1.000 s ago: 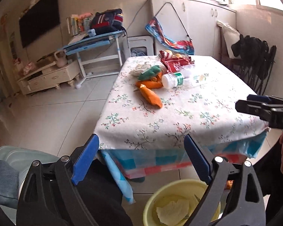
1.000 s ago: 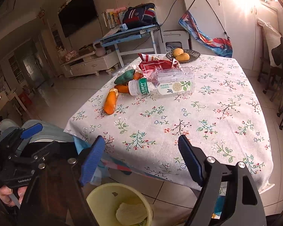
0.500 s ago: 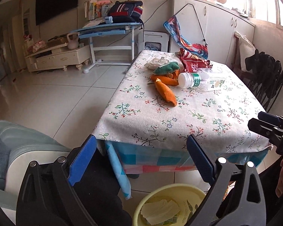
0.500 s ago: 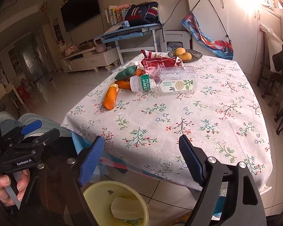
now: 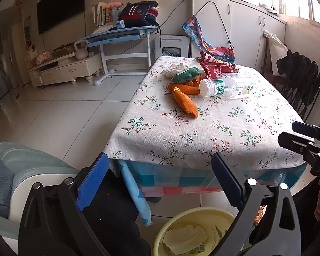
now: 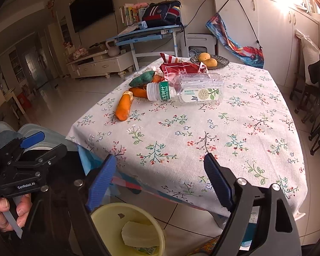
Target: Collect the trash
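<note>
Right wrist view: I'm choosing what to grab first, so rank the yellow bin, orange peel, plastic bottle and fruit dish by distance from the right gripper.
1. Yellow bin, floor, just below the right gripper.
2. Orange peel, table's left.
3. Plastic bottle, mid-table.
4. Fruit dish, far edge.

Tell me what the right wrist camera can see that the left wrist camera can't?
Only the right wrist view shows the dish of yellow fruit at the table's far end, and a hand gripping the left gripper's handle. Only the left wrist view shows the pale crumpled bag behind the green peel. Both show the plastic bottle lying down, the orange peel, the red wrapper and the yellow bin on the floor.
</note>
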The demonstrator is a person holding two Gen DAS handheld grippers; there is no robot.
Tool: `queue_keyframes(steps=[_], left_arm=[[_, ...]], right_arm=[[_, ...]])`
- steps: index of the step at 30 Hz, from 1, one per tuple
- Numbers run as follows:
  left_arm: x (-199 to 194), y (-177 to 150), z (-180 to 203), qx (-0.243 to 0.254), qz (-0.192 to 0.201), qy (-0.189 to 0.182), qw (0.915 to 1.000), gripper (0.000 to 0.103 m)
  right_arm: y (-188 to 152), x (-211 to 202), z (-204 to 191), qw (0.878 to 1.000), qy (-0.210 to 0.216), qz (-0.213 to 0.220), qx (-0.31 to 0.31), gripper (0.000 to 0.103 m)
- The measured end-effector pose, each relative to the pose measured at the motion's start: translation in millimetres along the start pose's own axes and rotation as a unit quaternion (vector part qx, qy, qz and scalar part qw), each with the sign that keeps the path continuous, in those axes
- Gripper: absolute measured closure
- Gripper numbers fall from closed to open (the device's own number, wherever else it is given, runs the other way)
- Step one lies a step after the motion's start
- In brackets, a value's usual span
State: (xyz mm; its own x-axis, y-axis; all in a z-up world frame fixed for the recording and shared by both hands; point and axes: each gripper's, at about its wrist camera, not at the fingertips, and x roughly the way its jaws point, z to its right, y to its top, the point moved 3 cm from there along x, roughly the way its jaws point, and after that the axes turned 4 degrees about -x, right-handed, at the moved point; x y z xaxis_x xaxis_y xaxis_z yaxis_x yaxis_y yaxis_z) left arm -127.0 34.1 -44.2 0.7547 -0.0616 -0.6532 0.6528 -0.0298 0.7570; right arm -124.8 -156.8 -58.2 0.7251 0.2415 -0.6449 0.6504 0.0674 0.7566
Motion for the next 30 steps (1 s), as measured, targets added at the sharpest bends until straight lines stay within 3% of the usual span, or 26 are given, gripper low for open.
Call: queue_keyframes(steps=[30], left_arm=[[0.6,-0.9,3.7,0.008,0.000,0.003,1.0000,0.008]], right_arm=[[-1.2,3.4,-6.4,1.000,-0.002,-0.004,-0.012,0.019]])
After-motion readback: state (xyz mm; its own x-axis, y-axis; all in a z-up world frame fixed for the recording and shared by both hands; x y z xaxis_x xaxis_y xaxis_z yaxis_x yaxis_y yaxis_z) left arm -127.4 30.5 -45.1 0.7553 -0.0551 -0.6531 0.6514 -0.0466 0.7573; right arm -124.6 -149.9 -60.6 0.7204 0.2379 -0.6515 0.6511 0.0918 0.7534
